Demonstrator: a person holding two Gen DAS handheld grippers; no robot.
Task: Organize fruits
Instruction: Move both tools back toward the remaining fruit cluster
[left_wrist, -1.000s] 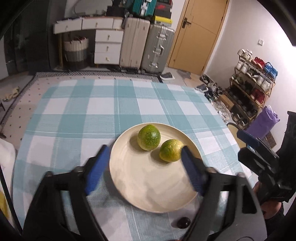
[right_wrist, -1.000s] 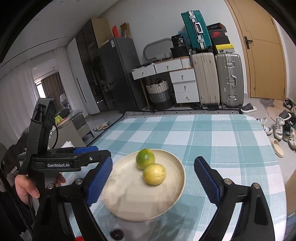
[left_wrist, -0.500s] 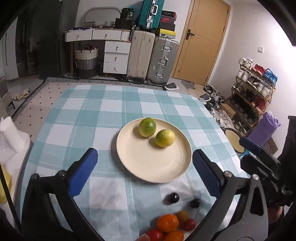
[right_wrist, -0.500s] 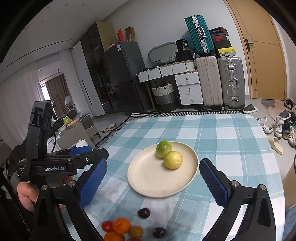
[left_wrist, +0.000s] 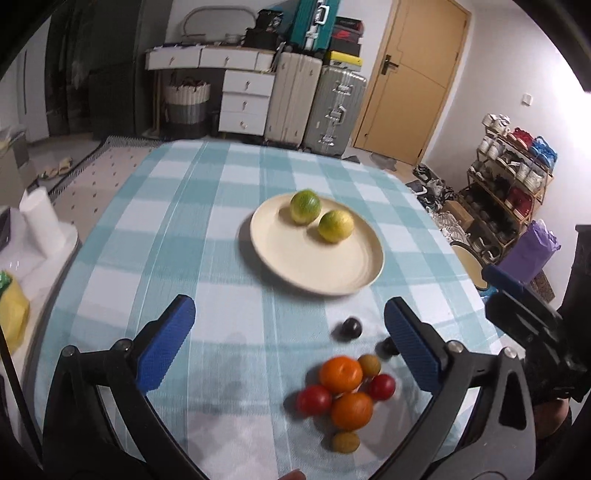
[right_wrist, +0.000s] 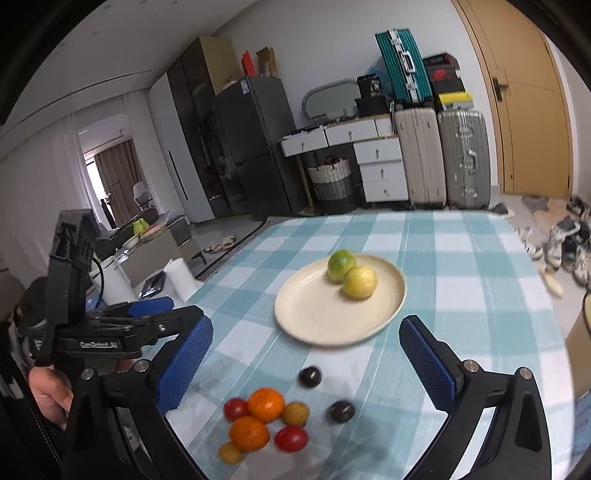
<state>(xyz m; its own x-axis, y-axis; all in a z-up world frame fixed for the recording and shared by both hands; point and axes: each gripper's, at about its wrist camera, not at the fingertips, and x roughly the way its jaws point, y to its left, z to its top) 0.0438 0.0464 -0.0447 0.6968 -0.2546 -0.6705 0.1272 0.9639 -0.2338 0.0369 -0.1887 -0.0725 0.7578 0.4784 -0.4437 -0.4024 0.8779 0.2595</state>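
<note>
- Cream plate (left_wrist: 295, 254) sits mid-worktop (left_wrist: 207, 229) with a green lime (left_wrist: 305, 206) and a yellow lemon (left_wrist: 335, 226) touching at its 12 o'clock edge.
- Small fruits (left_wrist: 345, 391) lie in a bunch at the plate's 6 o'clock.
- Left gripper (left_wrist: 291, 339) fingers are released wide, holding nothing.
- Right gripper (right_wrist: 306, 354) fingers are also spread wide and empty.

A woven checked cloth (left_wrist: 207, 236) covers the worktop; the cream plate (left_wrist: 295, 258) looks smooth and matt, the tomatoes (right_wrist: 291, 438) glossy.
</note>
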